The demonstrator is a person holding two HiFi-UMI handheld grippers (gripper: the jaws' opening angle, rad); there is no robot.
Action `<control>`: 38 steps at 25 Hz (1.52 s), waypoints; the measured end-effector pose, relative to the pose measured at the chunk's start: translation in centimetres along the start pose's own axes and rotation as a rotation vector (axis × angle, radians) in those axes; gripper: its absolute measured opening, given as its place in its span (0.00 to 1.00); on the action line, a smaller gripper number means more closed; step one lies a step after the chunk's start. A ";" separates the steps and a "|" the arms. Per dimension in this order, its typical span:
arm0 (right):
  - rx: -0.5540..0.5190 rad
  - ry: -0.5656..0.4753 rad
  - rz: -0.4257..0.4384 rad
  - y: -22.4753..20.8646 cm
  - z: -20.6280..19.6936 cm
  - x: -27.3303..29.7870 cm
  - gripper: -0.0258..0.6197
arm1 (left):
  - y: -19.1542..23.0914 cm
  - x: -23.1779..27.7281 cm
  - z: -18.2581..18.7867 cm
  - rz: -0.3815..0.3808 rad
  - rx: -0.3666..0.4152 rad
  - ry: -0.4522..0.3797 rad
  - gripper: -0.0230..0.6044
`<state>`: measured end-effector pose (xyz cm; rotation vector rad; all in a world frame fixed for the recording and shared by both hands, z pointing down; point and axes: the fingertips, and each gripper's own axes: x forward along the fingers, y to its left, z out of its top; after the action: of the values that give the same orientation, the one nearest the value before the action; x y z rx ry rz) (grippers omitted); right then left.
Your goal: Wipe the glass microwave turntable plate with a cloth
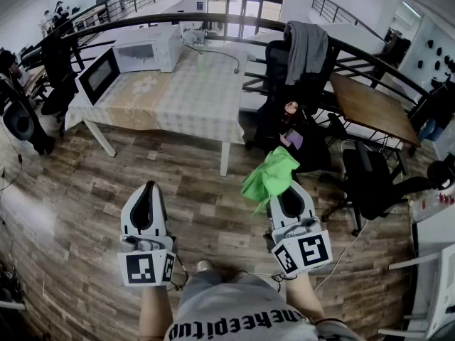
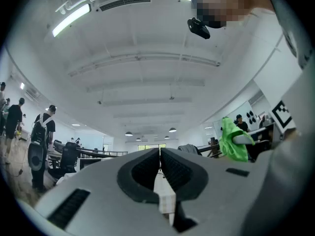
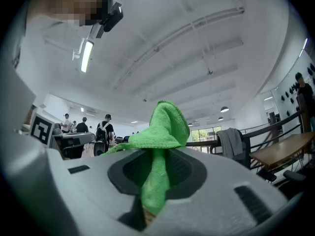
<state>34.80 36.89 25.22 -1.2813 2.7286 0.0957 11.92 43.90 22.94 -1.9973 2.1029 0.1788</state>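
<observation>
My right gripper [image 1: 286, 189] is shut on a green cloth [image 1: 269, 177], which bunches up and flops over the jaw tips. In the right gripper view the cloth [image 3: 162, 127] is pinched between the jaws of the right gripper [image 3: 156, 156] and stands above them. My left gripper [image 1: 148, 192] is shut with nothing in it; in its own view the left gripper [image 2: 160, 154] has its pads closed together. Both are held over the wooden floor, well short of the table [image 1: 192, 98]. A white microwave [image 1: 146, 48] with its door [image 1: 98, 75] open stands there. I cannot make out the glass plate.
A black office chair with a grey jacket [image 1: 307, 48] stands right of the table, with another black chair [image 1: 371, 180] and a brown wooden table [image 1: 370, 105] further right. A curved railing [image 1: 213, 18] runs behind. People stand far off at the left.
</observation>
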 end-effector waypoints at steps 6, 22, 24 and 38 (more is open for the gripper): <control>0.000 -0.002 -0.002 0.2 0.2 0.5 0.14 | 0.5 0.4 0.2 -0.002 0.003 -0.005 0.05; 0.034 -0.005 -0.056 0.7 -1.2 4.6 0.14 | 4.0 2.9 -0.9 -0.024 0.020 -0.024 0.05; 0.040 -0.007 -0.058 1.0 -1.3 5.4 0.14 | 4.9 3.4 -1.1 -0.024 0.018 -0.027 0.05; 0.024 0.044 -0.106 1.2 -3.9 10.0 0.14 | 8.0 8.0 -5.3 -0.079 -0.046 0.020 0.05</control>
<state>27.20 29.55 27.69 -1.4352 2.6824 0.0253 3.16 35.30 25.47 -2.1129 2.0454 0.1959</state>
